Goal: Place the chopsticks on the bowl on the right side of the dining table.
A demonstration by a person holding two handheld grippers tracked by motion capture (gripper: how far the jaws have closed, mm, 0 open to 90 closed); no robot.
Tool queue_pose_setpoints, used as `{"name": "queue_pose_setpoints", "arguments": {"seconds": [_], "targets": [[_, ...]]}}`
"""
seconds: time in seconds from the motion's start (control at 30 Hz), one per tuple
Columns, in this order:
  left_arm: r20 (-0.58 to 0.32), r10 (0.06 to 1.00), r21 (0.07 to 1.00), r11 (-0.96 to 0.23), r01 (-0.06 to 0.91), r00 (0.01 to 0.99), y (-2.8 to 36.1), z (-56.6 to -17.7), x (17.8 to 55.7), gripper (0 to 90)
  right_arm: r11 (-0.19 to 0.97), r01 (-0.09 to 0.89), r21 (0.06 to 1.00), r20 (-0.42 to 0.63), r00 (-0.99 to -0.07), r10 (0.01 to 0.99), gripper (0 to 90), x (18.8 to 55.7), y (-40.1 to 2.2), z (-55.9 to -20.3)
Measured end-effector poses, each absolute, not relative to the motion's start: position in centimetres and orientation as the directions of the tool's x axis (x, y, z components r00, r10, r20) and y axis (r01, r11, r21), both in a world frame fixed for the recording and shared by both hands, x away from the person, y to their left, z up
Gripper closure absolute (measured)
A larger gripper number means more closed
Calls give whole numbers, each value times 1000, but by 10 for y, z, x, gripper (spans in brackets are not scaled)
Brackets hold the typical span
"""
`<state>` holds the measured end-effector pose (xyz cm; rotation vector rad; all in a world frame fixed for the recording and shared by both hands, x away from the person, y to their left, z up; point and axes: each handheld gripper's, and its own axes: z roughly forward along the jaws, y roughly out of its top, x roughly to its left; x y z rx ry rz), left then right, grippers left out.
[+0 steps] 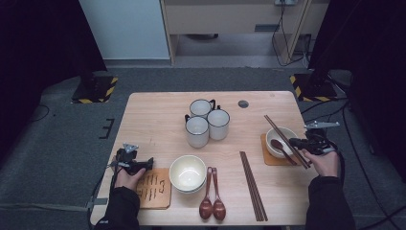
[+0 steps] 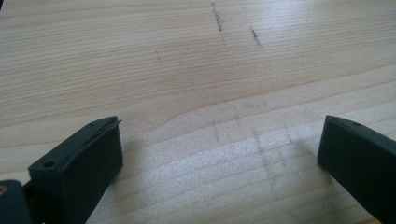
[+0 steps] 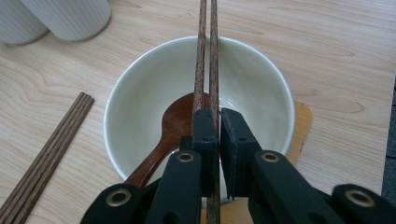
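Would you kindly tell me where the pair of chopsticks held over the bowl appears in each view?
High view: held chopsticks lie slantwise across the bowl at right, in the right gripper.
Left gripper view: they fall outside it.
Right gripper view: held chopsticks run up the centre.
Shared landmark: bowl with wooden spoon.

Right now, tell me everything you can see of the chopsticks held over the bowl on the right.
The chopsticks are a pair of slim, dark brown sticks, wood by their grain, lying side by side and nearly touching. The right tongs are shut on them near one end. They stretch level across the white bowl, above the brown spoon inside it; whether they rest on its rim cannot be told. The bowl stands on an orange coaster near the table's right edge.
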<state>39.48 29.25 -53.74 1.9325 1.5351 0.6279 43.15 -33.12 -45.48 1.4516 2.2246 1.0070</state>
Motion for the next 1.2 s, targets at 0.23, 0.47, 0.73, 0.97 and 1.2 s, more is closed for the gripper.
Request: {"name": "queue_pose_setpoints", "arguments": {"seconds": [0.23, 0.47, 0.73, 0.97, 1.2], "targets": [[4, 974, 697, -164, 698, 225, 292, -537, 395, 0, 242, 675, 697, 123, -445, 887, 826, 431, -331, -454], [4, 974, 697, -164, 698, 225, 292, -537, 395, 0, 252, 623, 741, 86, -460, 884, 731, 428, -329, -445], [4, 974, 697, -164, 698, 225, 292, -537, 395, 0, 305, 599, 740, 27, -480, 877, 628, 429, -321, -449], [4, 974, 697, -164, 698, 225, 292, -537, 395, 0, 332, 614, 716, 16, -490, 871, 648, 431, -318, -455], [4, 974, 697, -164, 698, 225, 292, -537, 395, 0, 341, 622, 704, 13, -491, 871, 714, 431, -320, -456]]}}
